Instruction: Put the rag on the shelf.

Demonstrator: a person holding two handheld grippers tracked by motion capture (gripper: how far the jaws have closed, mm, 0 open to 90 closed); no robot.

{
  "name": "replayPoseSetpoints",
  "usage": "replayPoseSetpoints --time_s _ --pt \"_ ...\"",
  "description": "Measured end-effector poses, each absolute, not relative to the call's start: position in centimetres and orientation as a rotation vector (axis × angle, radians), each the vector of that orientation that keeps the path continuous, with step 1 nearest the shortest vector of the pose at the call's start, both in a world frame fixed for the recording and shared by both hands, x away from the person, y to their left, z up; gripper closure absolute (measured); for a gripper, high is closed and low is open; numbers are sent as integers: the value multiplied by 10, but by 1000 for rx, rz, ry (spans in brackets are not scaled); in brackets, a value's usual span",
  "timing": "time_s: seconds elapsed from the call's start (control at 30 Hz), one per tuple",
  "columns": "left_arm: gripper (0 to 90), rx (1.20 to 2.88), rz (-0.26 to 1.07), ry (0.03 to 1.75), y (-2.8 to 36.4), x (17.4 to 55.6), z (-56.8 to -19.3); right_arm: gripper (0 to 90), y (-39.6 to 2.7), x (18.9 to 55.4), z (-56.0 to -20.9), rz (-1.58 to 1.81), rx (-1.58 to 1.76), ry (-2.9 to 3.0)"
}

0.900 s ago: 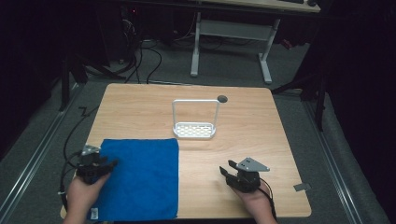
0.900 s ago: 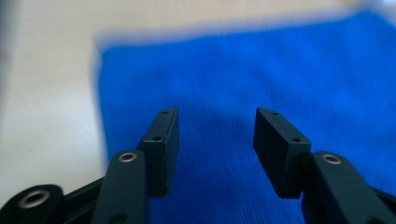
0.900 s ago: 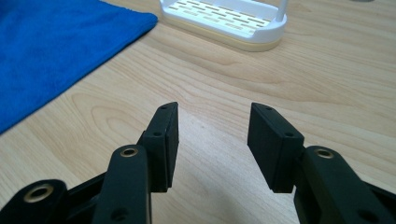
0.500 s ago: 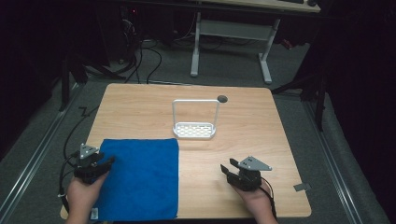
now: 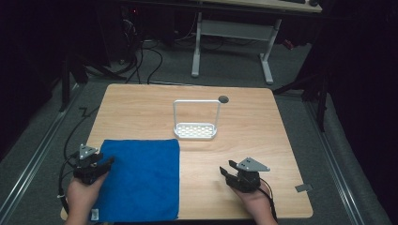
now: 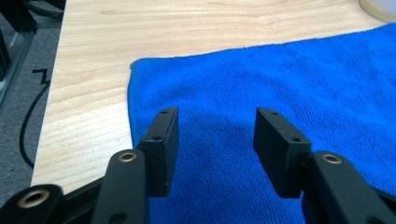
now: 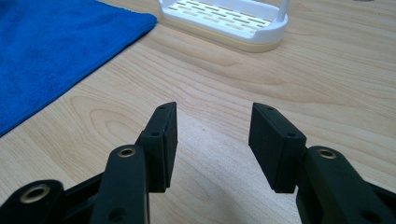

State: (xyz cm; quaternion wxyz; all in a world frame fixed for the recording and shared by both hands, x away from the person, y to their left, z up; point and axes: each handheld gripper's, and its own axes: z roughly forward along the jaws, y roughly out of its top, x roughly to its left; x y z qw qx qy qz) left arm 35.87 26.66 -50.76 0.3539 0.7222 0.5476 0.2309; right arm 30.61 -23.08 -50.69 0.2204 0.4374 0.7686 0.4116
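A blue towel [image 5: 141, 180] lies flat on the front left of the wooden table [image 5: 253, 140]. My left gripper [image 5: 105, 164] hovers at the towel's left edge, open, with its jaws low over the cloth [image 6: 280, 70] near the far left corner and nothing between them [image 6: 215, 135]. My right gripper [image 5: 227, 172] is open over bare wood at the front right, to the right of the towel [image 7: 56, 51], with an empty gap between its fingers [image 7: 212, 140]. A white slotted stand [image 5: 195, 131] with a tall hoop handle sits mid-table, and its base [image 7: 224, 18] lies ahead of the right gripper.
A small dark round disc [image 5: 223, 99] lies near the table's far edge. A grey tab [image 5: 303, 188] sits at the front right corner. A black cable [image 5: 77, 126] trails off the left side onto the floor. A white desk frame [image 5: 234, 33] stands behind the table.
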Motion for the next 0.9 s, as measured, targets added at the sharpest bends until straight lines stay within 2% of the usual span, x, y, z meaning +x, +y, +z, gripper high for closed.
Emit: replayPoseSetpoints --time_s 0.2,0.3,0.4,0.77,0.9 --pt "470 1866 636 1337 254 363 -492 525 -229 307 -509 1139 1205 2135" --pt "472 1858 598 1316 248 374 -491 523 -228 307 -510 1141 1204 2141" --pt "473 1884 630 1331 247 386 -494 522 -227 308 -511 1140 1192 2152" --pt "574 1859 716 1438 276 405 -510 592 -217 307 -508 1156 1168 2173" --pt "571 1824 682 1485 288 416 -517 573 -202 308 -501 1157 1100 2171"
